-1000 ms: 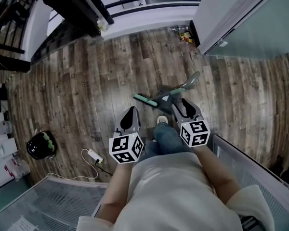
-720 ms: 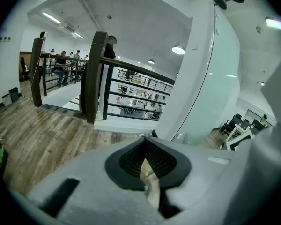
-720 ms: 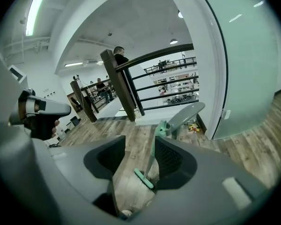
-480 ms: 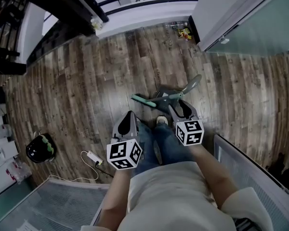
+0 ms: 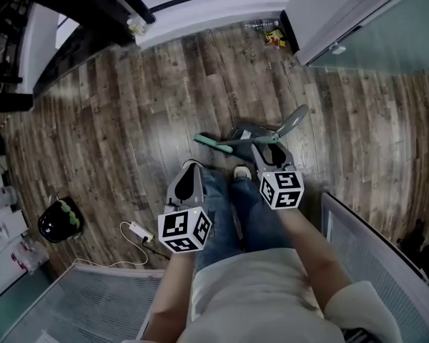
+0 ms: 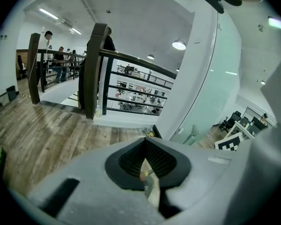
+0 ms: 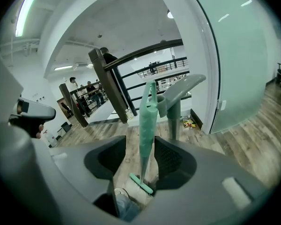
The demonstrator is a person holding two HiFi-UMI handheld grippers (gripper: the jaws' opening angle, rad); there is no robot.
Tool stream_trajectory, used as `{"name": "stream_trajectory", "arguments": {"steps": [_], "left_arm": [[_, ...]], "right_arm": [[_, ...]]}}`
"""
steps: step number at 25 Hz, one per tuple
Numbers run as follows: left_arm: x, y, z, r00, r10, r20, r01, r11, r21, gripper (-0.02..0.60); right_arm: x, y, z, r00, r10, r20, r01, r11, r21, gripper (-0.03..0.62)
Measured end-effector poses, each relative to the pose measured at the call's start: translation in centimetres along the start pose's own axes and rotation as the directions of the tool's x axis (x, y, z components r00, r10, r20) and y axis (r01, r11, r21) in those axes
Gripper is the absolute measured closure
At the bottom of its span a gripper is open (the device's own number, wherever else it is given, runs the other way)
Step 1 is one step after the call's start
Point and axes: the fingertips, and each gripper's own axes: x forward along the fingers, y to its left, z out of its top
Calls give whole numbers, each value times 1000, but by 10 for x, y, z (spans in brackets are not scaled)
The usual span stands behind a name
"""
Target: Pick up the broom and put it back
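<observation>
A teal broom stands tilted, its brush head (image 5: 213, 143) on the wood floor and its handle (image 7: 147, 121) rising beside the grey dustpan's upright handle (image 7: 176, 102). The dustpan (image 5: 252, 132) sits just beyond my shoe. My right gripper (image 5: 268, 151) is at the broom handle, which runs up between its jaws (image 7: 139, 138). The jaws have just closed a little, but a gap still shows beside the handle, so the gripper is open. My left gripper (image 5: 191, 166) hangs lower left over my knee, its tips (image 6: 144, 140) together and empty.
A black bag (image 5: 59, 215) and a white charger with cable (image 5: 138, 231) lie on the floor at left. A frosted glass wall (image 5: 368, 20) is at the right, a dark railing (image 6: 96, 69) ahead and glass panels (image 5: 375, 259) beside me. People stand far off.
Both grippers have sunk toward the floor. The right one has drawn in over the broom handle. My legs have shifted forward under them.
</observation>
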Motion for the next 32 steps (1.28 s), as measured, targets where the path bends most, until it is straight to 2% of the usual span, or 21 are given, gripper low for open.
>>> {"name": "stream_trajectory", "arguments": {"steps": [6, 9, 19, 32], "left_arm": [[7, 3, -11, 1000, 0, -21, 0, 1000, -7, 574], [8, 5, -12, 1000, -1, -25, 0, 1000, -14, 574], [8, 6, -9, 1000, 2, -23, -3, 1000, -21, 574], [-4, 13, -4, 1000, 26, 2, -25, 999, -37, 574]], "right_arm": [[8, -6, 3, 1000, -24, 12, 24, 1000, -10, 428], [8, -10, 4, 999, -51, 12, 51, 999, -14, 484], [8, -8, 3, 997, -71, 7, 71, 997, 7, 490], [-3, 15, -1, 999, -52, -12, 52, 999, -15, 491]]}}
